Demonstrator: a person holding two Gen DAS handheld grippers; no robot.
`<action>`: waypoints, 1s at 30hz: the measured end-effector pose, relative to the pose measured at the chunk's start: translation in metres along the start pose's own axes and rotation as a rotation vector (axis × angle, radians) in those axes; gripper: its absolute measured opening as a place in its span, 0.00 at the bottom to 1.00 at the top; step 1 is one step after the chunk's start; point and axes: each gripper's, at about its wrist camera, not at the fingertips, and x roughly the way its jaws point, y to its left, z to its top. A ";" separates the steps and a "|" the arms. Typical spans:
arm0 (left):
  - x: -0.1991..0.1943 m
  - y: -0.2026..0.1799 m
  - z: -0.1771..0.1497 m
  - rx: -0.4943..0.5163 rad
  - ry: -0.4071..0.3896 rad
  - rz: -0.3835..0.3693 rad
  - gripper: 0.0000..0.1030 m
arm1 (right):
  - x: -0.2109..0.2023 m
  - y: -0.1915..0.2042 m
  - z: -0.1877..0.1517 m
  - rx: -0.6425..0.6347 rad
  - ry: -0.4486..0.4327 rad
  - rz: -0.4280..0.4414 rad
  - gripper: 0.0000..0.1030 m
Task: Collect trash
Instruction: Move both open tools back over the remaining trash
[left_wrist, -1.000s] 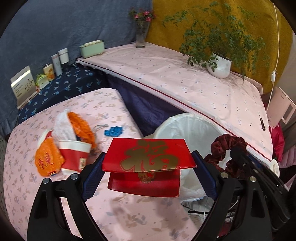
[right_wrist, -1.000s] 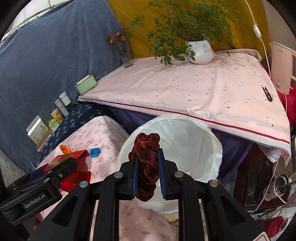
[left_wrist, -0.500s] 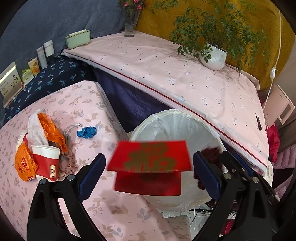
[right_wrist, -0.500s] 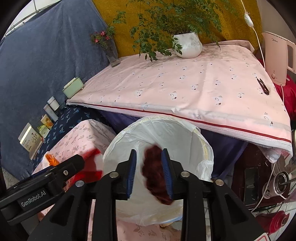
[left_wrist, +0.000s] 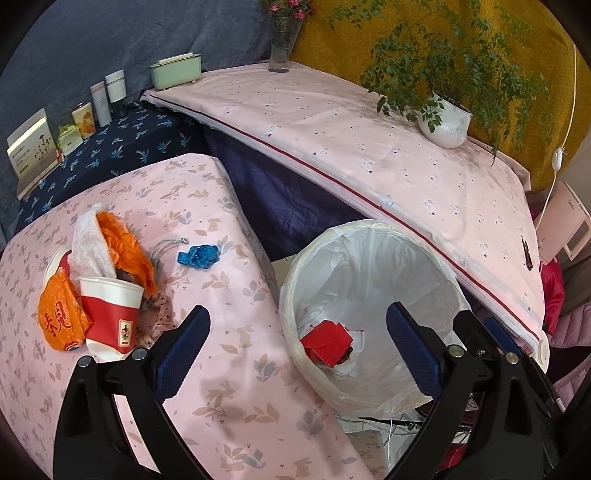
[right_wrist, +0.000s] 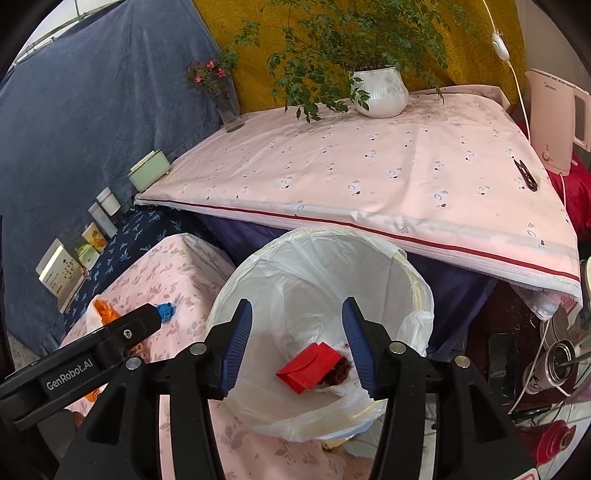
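Both tongs empty above the bin, the rest of the trash on the left table

The right gripper (right_wrist: 297, 349) has just been opening, with nothing between its jaws; the left gripper (left_wrist: 297, 349) is spread wide and empty too. Under them, the red envelope (right_wrist: 309, 366) and dark scrunchie (right_wrist: 340, 369) lie inside the lined bin (right_wrist: 413, 280). The paper cup (left_wrist: 110, 314), orange wrappers (left_wrist: 59, 317) and blue scrap (left_wrist: 197, 256) remain on the table farther left, nearer the left hand, I judge.

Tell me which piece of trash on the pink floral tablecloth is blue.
The small crumpled blue scrap, lying alone beside the orange bags and red-and-white paper cup.
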 end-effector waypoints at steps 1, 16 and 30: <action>-0.001 0.003 -0.001 -0.006 -0.002 0.002 0.89 | -0.001 0.002 -0.001 -0.004 0.001 0.001 0.51; -0.027 0.079 -0.018 -0.149 -0.032 0.084 0.89 | -0.015 0.061 -0.023 -0.105 0.014 0.061 0.56; -0.050 0.176 -0.041 -0.320 -0.052 0.179 0.89 | -0.014 0.133 -0.051 -0.231 0.058 0.136 0.58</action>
